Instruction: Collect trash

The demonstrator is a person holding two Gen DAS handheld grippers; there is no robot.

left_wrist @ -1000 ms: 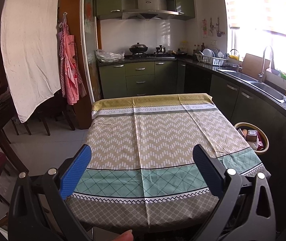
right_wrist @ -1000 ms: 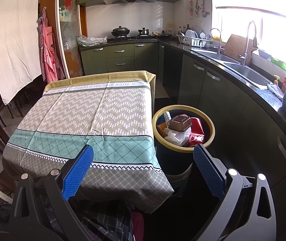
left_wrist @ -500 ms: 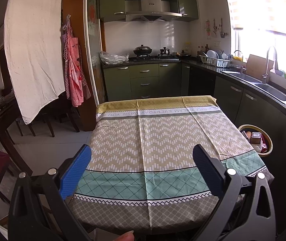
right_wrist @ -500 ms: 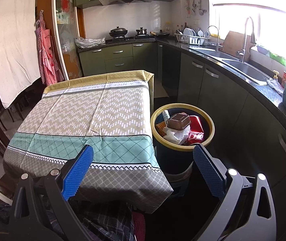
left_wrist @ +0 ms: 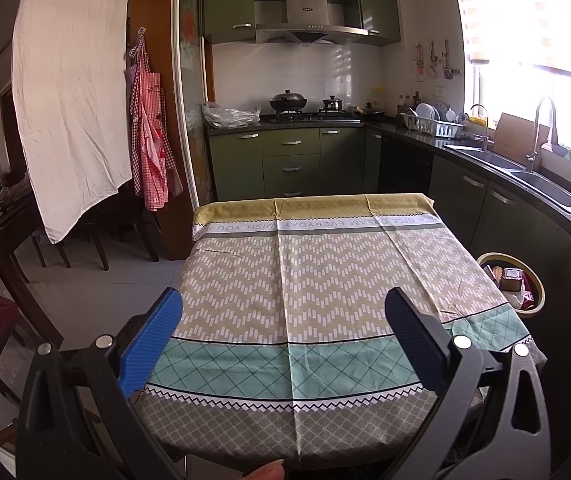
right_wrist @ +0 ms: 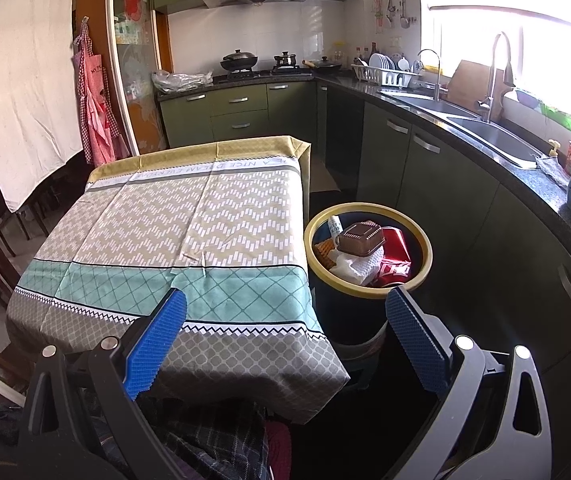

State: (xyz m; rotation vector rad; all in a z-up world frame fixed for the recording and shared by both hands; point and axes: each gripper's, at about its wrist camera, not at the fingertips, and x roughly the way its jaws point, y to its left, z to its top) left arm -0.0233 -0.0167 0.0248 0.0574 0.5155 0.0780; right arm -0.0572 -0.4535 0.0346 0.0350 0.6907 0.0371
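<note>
1. Left gripper (left_wrist: 283, 322) is held with its jaws spread wide and nothing between them, above the near edge of the cloth-covered table (left_wrist: 313, 276)
2. Right gripper (right_wrist: 285, 322) is likewise spread wide and empty, poised off the table's near right corner
3. No loose trash can be made out on the tablecloth (right_wrist: 189, 232) in either view; only creases are seen
4. The collected trash is found in the yellow-rimmed trash bin (right_wrist: 425, 236), which stands on the floor just beside the table's right edge, between the table and the green cabinets
5. In the bin are seen a brown plastic container (right_wrist: 361, 238), crumpled white paper (right_wrist: 351, 266) and a red can (right_wrist: 395, 268), heaped near the rim
6. The deciding relation: the bin lies ahead of the right gripper and slightly right of its centre line, with the right fingertip (right_wrist: 399, 304) overlapping the near rim in the picture; from the left gripper it is seen far right, past the table corner (left_wrist: 511, 288)
7. The right hand is judged the nearer to the bin
8. The task is judged close to done; no further piece to fetch can be identified
</note>
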